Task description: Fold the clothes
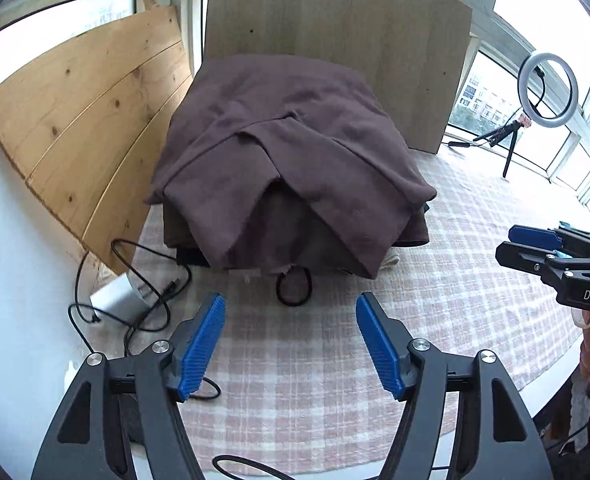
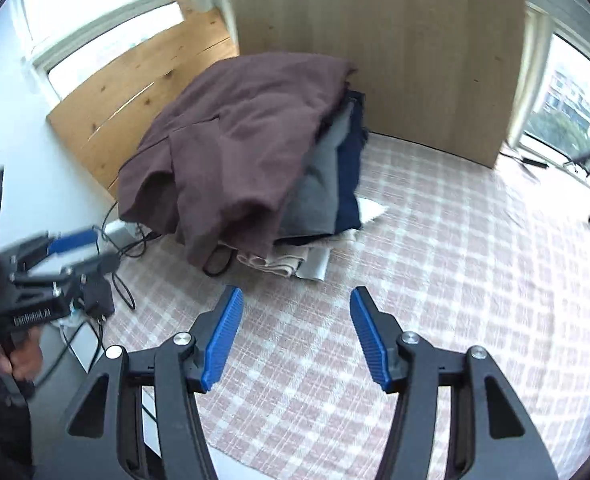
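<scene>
Both tongs, left [image 1: 291, 344] and right [image 2: 295, 338], hang spread and empty near the brown garment [image 1: 287, 152] topping the pile. Folding appears between garments; the next move calls for fetching another piece onto the checked cloth [image 2: 435, 280].

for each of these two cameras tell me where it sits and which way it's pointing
Left wrist: on the left gripper, aimed down and forward at the brown garment; the right gripper and a hand show at right.
Right wrist: on the right gripper, facing the pile's right side; the left gripper shows at left.
Shared: the clothes pile, plaid cloth, both grippers empty.
</scene>
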Motion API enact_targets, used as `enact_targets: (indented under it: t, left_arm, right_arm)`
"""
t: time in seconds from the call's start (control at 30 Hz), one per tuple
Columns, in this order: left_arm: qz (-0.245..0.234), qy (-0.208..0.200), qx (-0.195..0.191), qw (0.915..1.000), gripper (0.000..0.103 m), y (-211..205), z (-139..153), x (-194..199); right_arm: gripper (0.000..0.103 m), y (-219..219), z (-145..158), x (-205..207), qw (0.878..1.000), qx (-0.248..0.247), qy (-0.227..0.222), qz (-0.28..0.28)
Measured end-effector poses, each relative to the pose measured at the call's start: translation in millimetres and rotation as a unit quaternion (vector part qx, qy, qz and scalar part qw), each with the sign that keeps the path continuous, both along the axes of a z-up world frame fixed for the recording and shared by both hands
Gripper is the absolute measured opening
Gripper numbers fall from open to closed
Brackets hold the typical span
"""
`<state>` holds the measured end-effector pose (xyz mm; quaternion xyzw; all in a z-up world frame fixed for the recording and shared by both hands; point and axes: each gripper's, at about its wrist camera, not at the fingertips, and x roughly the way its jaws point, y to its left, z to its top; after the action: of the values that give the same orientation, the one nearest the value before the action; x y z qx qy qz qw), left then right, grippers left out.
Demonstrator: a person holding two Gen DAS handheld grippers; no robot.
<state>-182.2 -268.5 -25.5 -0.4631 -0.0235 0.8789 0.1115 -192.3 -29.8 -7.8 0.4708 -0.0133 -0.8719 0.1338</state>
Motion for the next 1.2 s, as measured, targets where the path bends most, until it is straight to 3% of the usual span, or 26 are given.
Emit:
enact_targets:
  t: [0.13, 0.33, 0.47, 0.63, 0.8, 1.2]
  left_arm:
    - [0.021, 0.0, 0.012, 0.9997, 0.067, 14.2, 6.8, 25.8]
    - [0.041, 0.013, -0.007, 0.9991, 0.07, 48.1, 19.2, 74.1]
    - [0.047, 0.014, -0.005, 0.9988, 0.072, 72.8, 24.4, 104.7]
    - [0.079, -0.004, -0.033, 0.9963, 0.072, 95.9, 23.2, 134.5]
    - [0.104, -0.012, -0.027, 0.9941, 0.072, 111.3, 22.7, 166.4]
    - [0.103, -0.005, -0.037, 0.994, 0.072, 143.7, 31.8, 206.3]
  right_arm:
    - [0.057, 22.6, 3.1, 17.6, 1.0, -0.015, -0.001, -0.025]
    - [0.058, 53.0, 10.2, 58.3, 1.0, -0.008, -0.011, -0.023]
    - [0.058, 71.3, 18.7, 90.6, 1.0, 0.022, 0.011, -0.017]
    - [0.058, 97.5, 29.3, 128.6, 0.999, 0.035, 0.035, -0.014]
    - [0.058, 117.3, 32.7, 164.3, 0.997, 0.049, 0.062, -0.006]
    - [0.059, 146.4, 33.7, 211.3, 0.995, 0.052, 0.084, 0.007]
